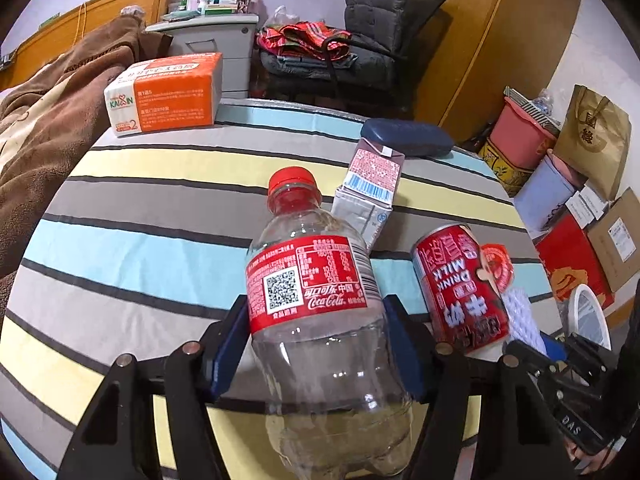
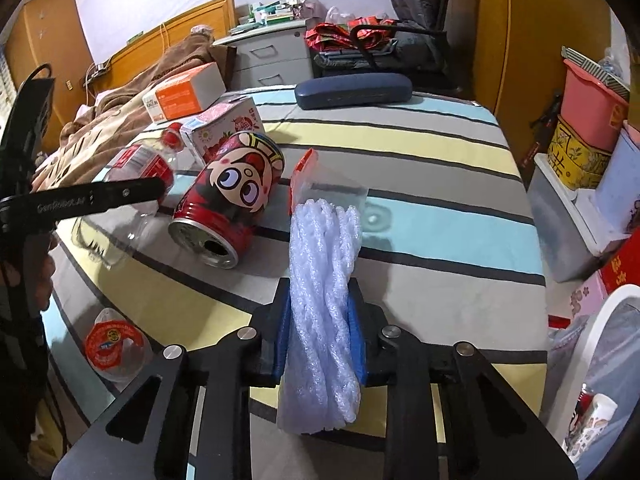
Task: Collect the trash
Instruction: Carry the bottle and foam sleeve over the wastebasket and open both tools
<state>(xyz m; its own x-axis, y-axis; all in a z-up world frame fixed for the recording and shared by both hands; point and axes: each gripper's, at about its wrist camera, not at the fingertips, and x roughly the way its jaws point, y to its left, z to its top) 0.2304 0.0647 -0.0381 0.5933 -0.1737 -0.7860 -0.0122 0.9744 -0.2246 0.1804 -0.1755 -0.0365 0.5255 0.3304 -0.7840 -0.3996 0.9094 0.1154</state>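
Two tools clenched: left tool (image 1: 316,344) grips bottle (image 1: 316,312), right tool (image 2: 320,340) grips foam wrap (image 2: 324,280)

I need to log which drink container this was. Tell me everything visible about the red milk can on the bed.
The red milk can lies on its side on the striped bedspread, metal, printed with a cartoon face with big round eyes; the left wrist view shows "DRINK MILK" lettering. Its silver end, with an open drinking hole, faces the right camera. It lies between the plastic bottle and the foam netting; whether they touch is unclear. No gripper holds it.

A home bedroom: striped bed (image 1: 160,200), wooden headboard (image 2: 180,36), brown blanket (image 1: 60,120), bedside drawers (image 2: 272,56).
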